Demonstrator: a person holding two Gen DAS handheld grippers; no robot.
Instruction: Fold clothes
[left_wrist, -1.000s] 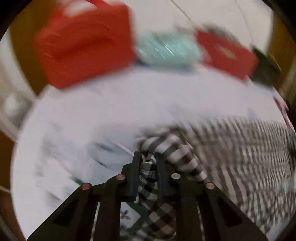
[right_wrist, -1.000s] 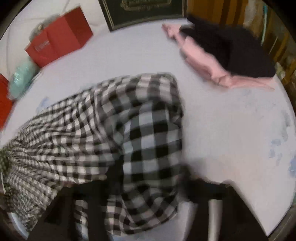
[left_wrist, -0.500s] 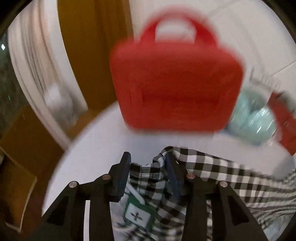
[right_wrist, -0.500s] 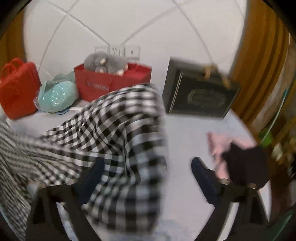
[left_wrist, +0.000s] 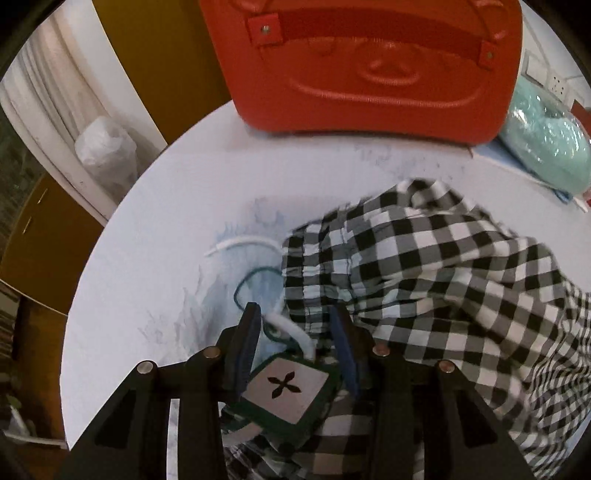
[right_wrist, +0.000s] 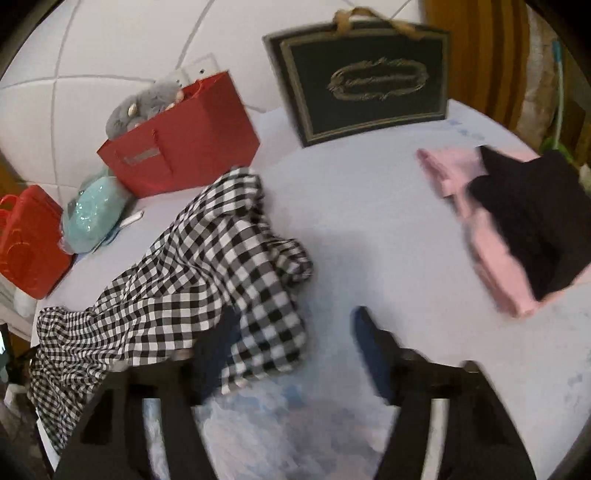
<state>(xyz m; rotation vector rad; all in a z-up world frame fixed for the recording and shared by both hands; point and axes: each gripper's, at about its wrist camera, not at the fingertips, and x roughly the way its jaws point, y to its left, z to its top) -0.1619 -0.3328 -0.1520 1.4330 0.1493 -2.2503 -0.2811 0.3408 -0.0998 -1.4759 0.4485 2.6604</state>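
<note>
Left wrist view: left gripper angled down over the white round table, jaws partway apart after widening a moment ago and now a touch narrower. Between them, a white drawstring, a thin green cord and a square hang tag with a cross-shaped cutout — pads not visibly pressing on any of it, so no real grip. Checked garment heaped just right of the fingers, gathered waistband nearest, a red case and a teal wrapped bundle at the far rim.

Right wrist view: right gripper spread wide, having sprung apart and eased in slightly; one fold of the checked garment draped over the left finger, nothing pinched, bare table between the tips. Garment slumped in a long crumpled ridge toward a red paper bag. Folded pink and black clothes well apart to the right, a dark framed bag behind.

Likely handling: thin, light, limp cloth — no shape of its own, prone to sliding and bunching. Best taken at the stiffer waistband corners, one per side, clear of cord and tag.
</note>
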